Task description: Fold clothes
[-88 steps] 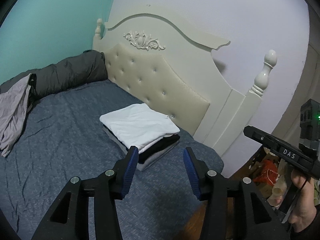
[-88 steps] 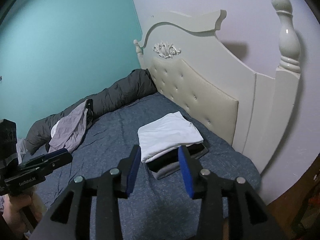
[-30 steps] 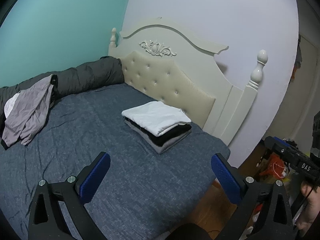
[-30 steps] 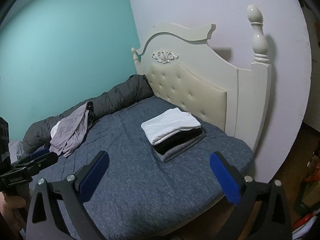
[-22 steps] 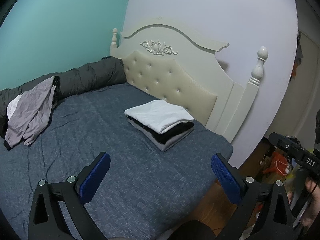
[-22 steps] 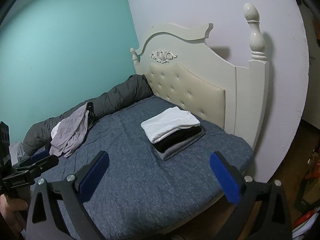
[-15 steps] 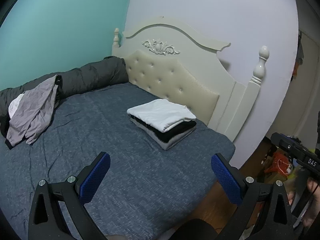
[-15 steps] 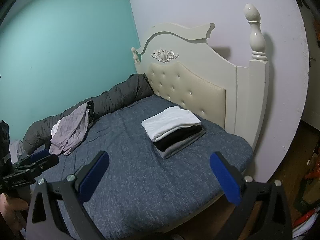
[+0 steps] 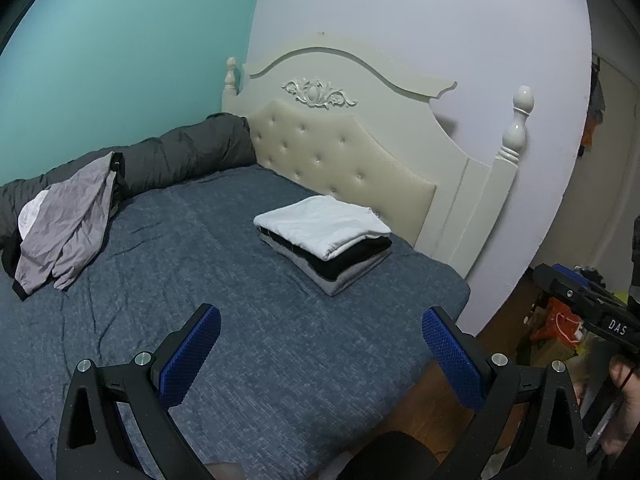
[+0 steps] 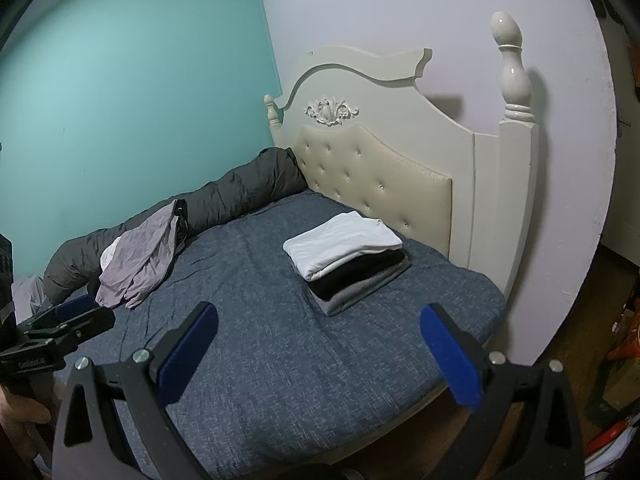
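Hovering above the near edge of the blue-grey woven bedspread: left black two-finger gripper with blue ribbed pads, jaws spread wide, nothing between them. Right black two-finger gripper with blue pads likewise splayed wide and empty, well short of the clothes.

Folded stack of three garments lying on the bedspread near the cream tufted headboard with carved crest, apart from both grippers. Top layer white, middle black, bottom grey; edges roughly aligned, stack resting flat. Same stack seen in the right wrist view, just beside the headboard's padded panel.

Crumpled lilac-grey unfolded garment draped at the far side of the bed, partly over a long dark grey rolled quilt running along the teal wall. Small patch of white fabric showing under the lilac garment's edge; kind unclear.

Right gripper's body marked "DAS" visible at the right edge of the left wrist view, held by a hand. Cluttered orange and yellow items on the floor beyond the bed, too blurred to identify.
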Demonstrator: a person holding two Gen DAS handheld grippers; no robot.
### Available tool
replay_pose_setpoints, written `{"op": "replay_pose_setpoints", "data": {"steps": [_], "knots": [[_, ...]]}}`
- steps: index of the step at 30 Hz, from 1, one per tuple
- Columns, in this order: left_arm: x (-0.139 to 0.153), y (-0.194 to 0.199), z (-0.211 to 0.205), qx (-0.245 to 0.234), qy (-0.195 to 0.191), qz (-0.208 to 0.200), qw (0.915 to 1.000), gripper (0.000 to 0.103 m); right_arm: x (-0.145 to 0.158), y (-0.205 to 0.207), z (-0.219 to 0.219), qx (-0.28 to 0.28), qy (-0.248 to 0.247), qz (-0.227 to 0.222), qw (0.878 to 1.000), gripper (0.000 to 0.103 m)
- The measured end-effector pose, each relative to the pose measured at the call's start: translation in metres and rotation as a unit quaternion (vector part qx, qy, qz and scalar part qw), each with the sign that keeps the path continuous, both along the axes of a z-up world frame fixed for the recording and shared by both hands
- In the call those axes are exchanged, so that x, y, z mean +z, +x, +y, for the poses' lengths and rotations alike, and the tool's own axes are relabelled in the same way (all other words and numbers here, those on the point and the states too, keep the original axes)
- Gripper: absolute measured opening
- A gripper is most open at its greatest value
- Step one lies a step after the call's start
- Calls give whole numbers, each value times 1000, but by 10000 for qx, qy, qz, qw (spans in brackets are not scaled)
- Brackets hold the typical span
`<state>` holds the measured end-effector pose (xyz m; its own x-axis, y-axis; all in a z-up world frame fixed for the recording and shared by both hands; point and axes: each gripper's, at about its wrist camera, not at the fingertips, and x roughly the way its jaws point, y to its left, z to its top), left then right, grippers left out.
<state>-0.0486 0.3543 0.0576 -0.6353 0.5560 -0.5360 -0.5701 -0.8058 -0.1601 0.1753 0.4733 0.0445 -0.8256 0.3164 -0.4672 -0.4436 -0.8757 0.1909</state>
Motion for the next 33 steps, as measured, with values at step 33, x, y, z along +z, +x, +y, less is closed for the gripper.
{"op": "replay_pose_setpoints", "data": {"steps": [33], "knots": [[1,2,0,57,40,45,10000,103,-2,-1,-2,3,-20,-4,10000,102]]}}
